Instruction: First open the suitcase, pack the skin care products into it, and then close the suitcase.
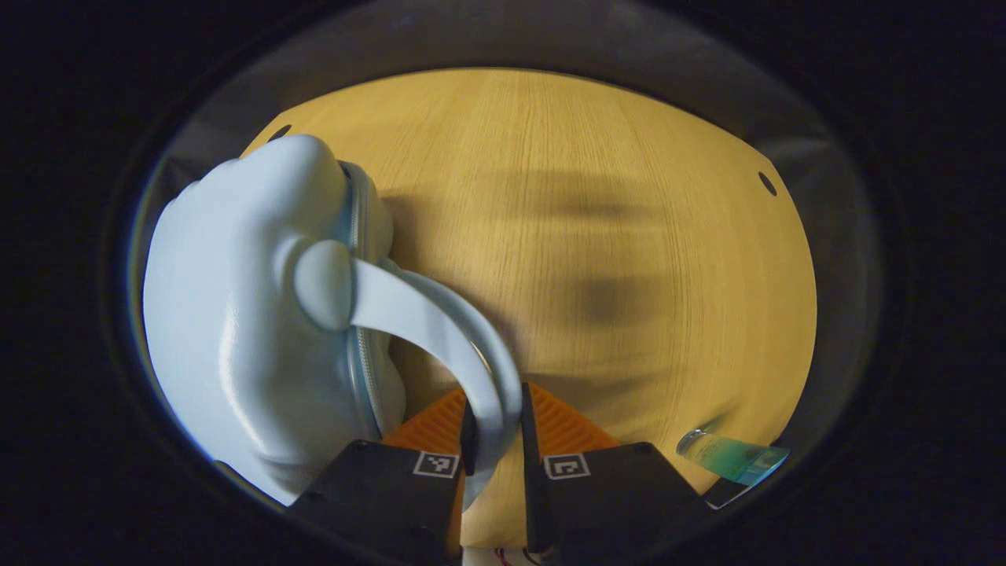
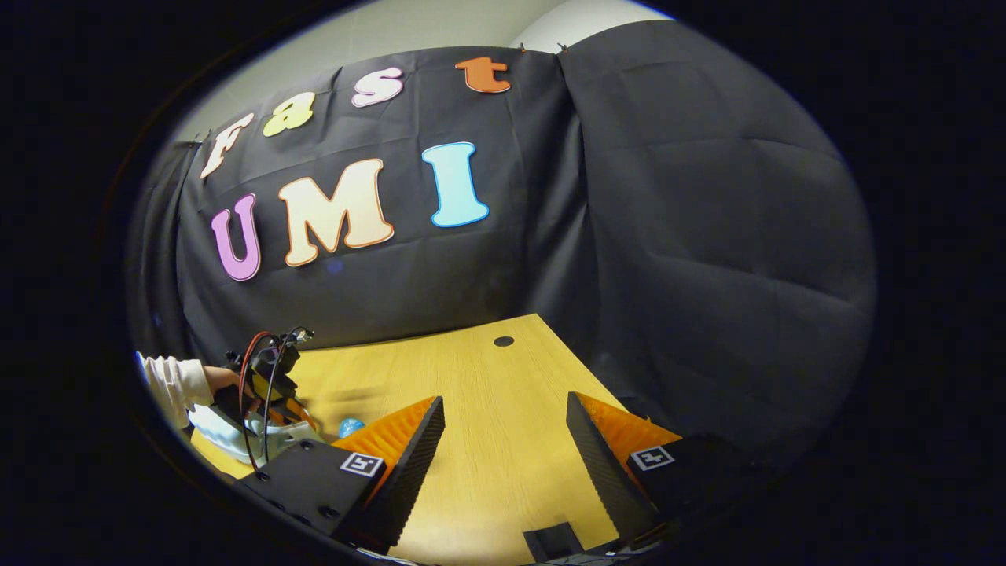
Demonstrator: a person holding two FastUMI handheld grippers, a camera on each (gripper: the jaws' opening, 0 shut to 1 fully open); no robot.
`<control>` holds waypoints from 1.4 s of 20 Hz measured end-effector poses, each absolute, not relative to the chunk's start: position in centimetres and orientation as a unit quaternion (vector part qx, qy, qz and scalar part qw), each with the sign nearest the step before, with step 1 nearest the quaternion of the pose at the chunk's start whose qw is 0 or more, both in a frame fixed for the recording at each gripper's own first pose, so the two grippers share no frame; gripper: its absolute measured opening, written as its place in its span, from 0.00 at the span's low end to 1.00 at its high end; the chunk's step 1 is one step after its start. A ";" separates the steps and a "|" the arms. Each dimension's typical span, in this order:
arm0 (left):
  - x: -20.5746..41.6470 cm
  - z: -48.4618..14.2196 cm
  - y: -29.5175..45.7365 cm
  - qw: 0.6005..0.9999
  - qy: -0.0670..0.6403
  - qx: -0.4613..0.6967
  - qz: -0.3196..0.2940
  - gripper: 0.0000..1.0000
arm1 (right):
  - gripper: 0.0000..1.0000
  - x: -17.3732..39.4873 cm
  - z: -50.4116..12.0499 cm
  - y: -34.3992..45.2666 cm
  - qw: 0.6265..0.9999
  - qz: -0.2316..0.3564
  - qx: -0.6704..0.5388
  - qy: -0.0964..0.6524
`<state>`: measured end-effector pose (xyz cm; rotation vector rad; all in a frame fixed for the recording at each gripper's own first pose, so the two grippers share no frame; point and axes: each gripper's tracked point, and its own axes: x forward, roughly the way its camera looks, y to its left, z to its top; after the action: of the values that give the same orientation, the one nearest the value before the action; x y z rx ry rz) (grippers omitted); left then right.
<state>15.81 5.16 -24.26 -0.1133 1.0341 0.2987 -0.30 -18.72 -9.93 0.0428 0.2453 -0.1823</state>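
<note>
On the table's (image 1: 629, 196) left side we clamp our left gripper (image 1: 493, 448) on the handle (image 1: 424, 314) of the shut suitcase (image 1: 236, 314), right gripper (image 2: 503, 448) spread idle, so opening, packing and closing remain.

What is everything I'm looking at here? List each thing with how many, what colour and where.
suitcase: one, pale blue, closed, lying at the left of the table in the left gripper view.
suitcase handle: one, pale blue, arching from the case down between the left gripper's fingers.
skin care bottle: one, clear with blue-green contents, lying near the table's edge at lower right in the left gripper view.
table: one, light wood, with small dark holes near its corners.
sleeve: one, white, at far left in the right gripper view.
left gripper: one, shut on the suitcase handle.
right gripper: one, open above the table.
</note>
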 end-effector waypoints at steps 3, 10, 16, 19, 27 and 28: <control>15.6 -23.3 4.7 0.861 0.490 -0.049 0.129 0.14 | 0.94 -0.3 -10.0 -18.7 0.988 -0.093 0.021 0.121; 15.6 -21.6 4.0 0.862 0.488 -0.071 0.120 0.06 | 0.94 0.2 -9.3 -17.7 0.990 -0.085 0.013 0.111; 15.3 -20.0 3.6 0.865 0.482 -0.083 0.110 0.06 | 0.98 0.2 -8.8 -16.8 0.991 -0.080 0.007 0.107; 14.8 -17.8 3.4 0.876 0.466 -0.074 0.098 0.06 | 0.94 0.1 -8.7 -16.5 0.991 -0.079 0.010 0.103; 10.6 -7.2 5.7 0.912 0.381 -0.144 0.052 0.05 | 0.98 1.1 -7.6 -13.0 0.995 -0.050 0.002 0.090; 9.7 -5.5 6.6 0.917 0.367 -0.144 0.052 0.05 | 0.98 1.3 -7.3 -12.1 0.995 -0.043 -0.001 0.087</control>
<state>9.72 6.63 -5.48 -0.2962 0.7553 0.1080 1.29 -12.13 -7.28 -0.0016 0.1734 -0.0869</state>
